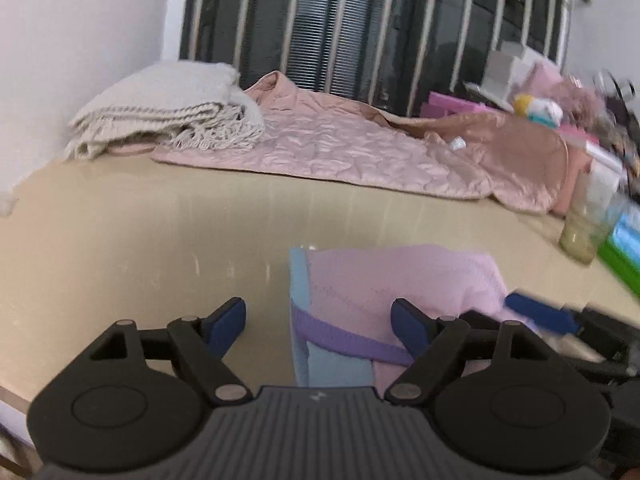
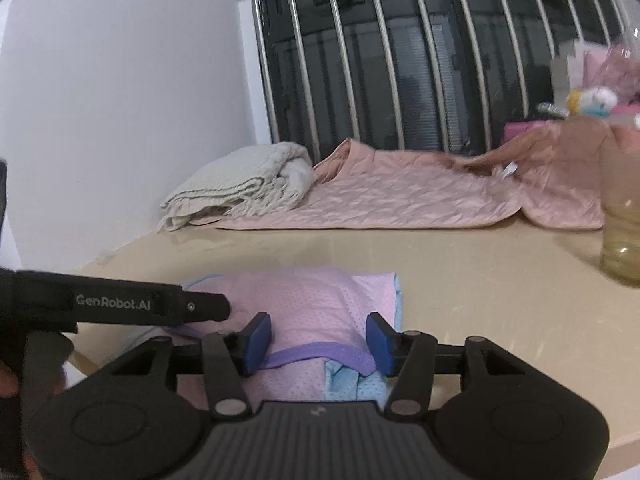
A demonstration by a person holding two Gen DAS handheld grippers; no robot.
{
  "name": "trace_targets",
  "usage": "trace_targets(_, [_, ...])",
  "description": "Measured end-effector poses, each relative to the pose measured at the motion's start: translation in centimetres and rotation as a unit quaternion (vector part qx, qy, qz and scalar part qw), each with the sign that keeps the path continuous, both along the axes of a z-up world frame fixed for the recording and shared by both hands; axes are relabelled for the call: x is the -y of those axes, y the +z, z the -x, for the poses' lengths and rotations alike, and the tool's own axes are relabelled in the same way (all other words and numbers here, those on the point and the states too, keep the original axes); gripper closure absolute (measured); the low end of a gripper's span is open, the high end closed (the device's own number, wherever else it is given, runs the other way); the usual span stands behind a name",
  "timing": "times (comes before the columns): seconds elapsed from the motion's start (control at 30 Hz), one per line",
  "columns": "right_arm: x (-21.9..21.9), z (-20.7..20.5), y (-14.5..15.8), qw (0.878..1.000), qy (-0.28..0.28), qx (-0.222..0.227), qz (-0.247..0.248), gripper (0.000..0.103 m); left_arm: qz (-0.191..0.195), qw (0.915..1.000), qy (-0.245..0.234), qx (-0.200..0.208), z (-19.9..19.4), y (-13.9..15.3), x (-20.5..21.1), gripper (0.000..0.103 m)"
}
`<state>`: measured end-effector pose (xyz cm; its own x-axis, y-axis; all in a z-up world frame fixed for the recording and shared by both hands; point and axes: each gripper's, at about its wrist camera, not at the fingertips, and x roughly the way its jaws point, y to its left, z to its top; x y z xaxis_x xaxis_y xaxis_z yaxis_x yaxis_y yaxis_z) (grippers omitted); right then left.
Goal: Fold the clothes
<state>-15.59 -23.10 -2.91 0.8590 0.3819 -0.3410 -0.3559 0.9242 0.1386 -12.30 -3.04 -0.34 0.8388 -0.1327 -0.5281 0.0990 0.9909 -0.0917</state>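
Observation:
A small pink and light-blue garment with a purple band lies folded on the beige table; it also shows in the right wrist view. My left gripper is open and empty, its jaws straddling the garment's left edge just above it. My right gripper is open, its jaws on either side of the purple band at the garment's near edge. The right gripper's blue finger shows at the garment's right side. The left gripper's arm crosses the right wrist view.
A pink quilted blanket and a folded cream throw lie at the back of the table. A glass jar and colourful clutter stand at the right. A barred window is behind. The jar also shows in the right wrist view.

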Motion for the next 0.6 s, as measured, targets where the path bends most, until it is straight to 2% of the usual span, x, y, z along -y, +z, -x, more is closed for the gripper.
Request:
trace_targets(0.03, [-0.1,0.3,-0.1,1.000,-0.008,0.008,0.006,0.045,-0.014,0.9999,-0.004,0.003,0.2,-0.2,0.3,0.023])
trace_targets(0.1, [-0.2,1.0,-0.4,0.999,-0.023,0.025,0.017,0.040,-0.014,0.9999,-0.007,0.003,0.5,-0.2,0.5,0.024])
trace_targets(0.17, [0.2,1.3,-0.8,0.999,-0.031,0.024,0.006,0.039,-0.009,0.9999,-0.015,0.001,0.6,0.0,0.5,0.030])
trace_targets(0.27, [0.6,1.5,-1.1,0.999,-0.030,0.027,-0.003,0.039,-0.004,0.9996,-0.027,0.003,0.6,0.0,0.8,0.041])
trace_targets(0.33, [0.6,1.6,-1.3,0.999,-0.029,0.031,-0.002,0.040,0.005,0.9993,-0.036,0.002,0.7,0.1,0.9,0.055])
trace_targets(0.43, [0.4,1.9,-1.4,0.999,-0.015,0.036,-0.006,0.056,0.020,0.9987,-0.047,-0.003,0.8,0.1,0.8,0.067])
trace_targets(0.5, [0.0,2.2,-1.3,0.999,-0.009,0.043,0.003,0.073,0.024,0.9984,-0.050,-0.005,0.9,0.2,0.8,0.073])
trace_targets(0.53, [-0.3,2.3,-1.3,0.999,-0.007,0.048,0.008,0.075,0.033,0.9980,-0.053,-0.009,0.9,0.2,0.7,0.083])
trace_targets(0.6, [-0.8,2.7,-1.2,0.998,-0.001,0.056,0.020,0.085,0.055,0.9970,-0.052,-0.013,1.0,0.2,0.5,0.087])
